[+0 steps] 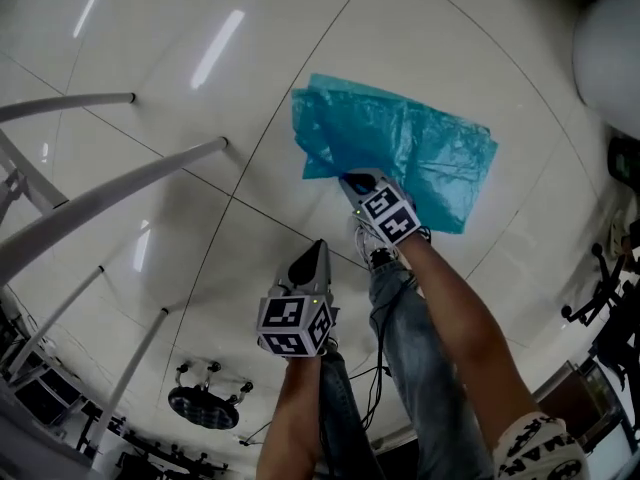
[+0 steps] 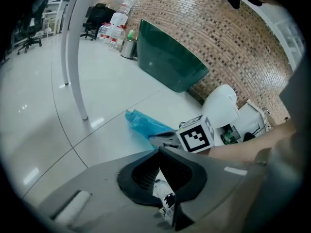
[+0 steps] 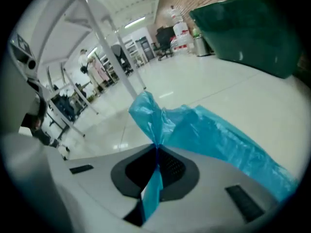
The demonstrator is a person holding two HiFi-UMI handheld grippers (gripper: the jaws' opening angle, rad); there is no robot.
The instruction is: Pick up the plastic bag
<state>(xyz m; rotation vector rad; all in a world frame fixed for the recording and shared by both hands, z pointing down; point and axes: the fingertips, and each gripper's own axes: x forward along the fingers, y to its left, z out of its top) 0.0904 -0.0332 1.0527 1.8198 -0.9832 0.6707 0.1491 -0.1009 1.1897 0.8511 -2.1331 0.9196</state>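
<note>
Closest to the head camera, the person's right forearm (image 1: 465,333) and left forearm (image 1: 290,408) reach down towards the glossy white tiled floor (image 1: 450,28), each hand carrying a grey two-jaw tool topped by one black-and-white marker cube. The right gripper (image 1: 358,180) is at the near edge of the thin, crinkled blue plastic bag (image 1: 420,148). Its own view shows the jaws (image 3: 156,147) pressed fully together, with a strip of blue film pinched between the pads and running back through them. From that pinch the bag (image 3: 218,135) lies ahead of the jaws and mostly to their right. A small bunch of film stands up just in front of them, and the rest is spread flat on the floor. The bag's long axis runs crosswise to the person, left to right, with the grip nearer its left end, so a lift will probably leave most of the sheet hanging to the right of the jaws. The left gripper (image 1: 316,253) hangs lower and closer to the body, well apart from the bag, its jaws (image 2: 163,152) closed tip to tip on nothing. The right hand is therefore the nearer one. By count there are one bag, two grippers, two marker cubes, at least four slanting white metal legs (image 1: 120,183) at the left, and one large dark green bin (image 2: 170,64) against the brick wall.
</note>
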